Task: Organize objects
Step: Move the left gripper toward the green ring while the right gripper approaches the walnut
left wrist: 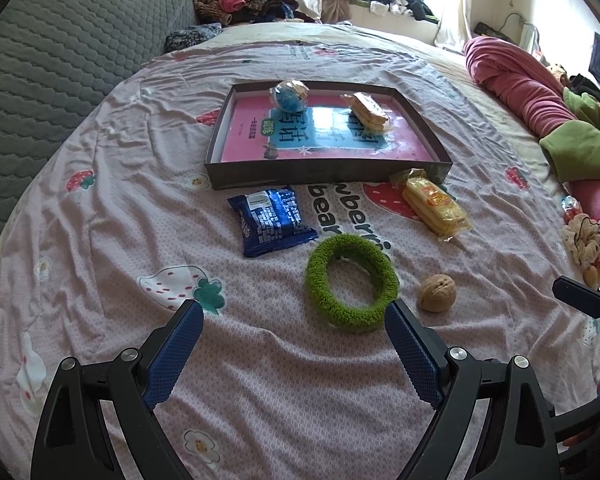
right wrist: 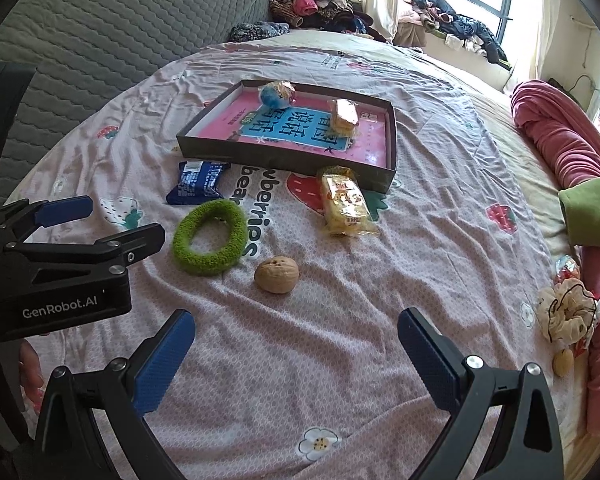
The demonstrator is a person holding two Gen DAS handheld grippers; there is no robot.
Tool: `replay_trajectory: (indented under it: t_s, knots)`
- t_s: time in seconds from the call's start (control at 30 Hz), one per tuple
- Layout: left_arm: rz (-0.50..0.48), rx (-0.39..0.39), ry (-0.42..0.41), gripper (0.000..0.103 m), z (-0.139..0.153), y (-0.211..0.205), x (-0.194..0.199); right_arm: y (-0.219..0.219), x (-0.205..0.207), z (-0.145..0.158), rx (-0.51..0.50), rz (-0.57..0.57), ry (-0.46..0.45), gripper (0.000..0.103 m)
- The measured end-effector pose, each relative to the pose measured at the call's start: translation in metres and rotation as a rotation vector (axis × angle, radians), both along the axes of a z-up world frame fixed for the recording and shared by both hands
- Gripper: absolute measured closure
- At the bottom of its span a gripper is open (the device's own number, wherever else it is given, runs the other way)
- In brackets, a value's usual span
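A dark shallow box lies on the bed with a pink book inside, a blue ball-shaped pack and a biscuit pack on it. In front lie a blue snack pack, a yellow snack pack, a green fuzzy ring and a walnut. My left gripper is open and empty, just short of the ring. My right gripper is open and empty, near the walnut.
A grey quilted headboard rises on the left. Rolled pink and green bedding lies on the right. A cream scrunchie and a second walnut lie at the right. Clothes are piled by the window.
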State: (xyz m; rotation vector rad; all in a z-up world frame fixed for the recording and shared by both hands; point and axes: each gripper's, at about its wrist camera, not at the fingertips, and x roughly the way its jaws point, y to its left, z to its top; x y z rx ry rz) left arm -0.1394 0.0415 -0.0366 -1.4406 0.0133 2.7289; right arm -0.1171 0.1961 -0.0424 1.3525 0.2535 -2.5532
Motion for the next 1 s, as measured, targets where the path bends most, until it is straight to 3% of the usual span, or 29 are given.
replay_trajectory:
  t_s: [1.0]
  knots:
    - [-0.008,0.005,-0.039,0.010,-0.038,0.003,-0.042,0.002,-0.038,-0.038,0.011,-0.020,-0.036,0.001]
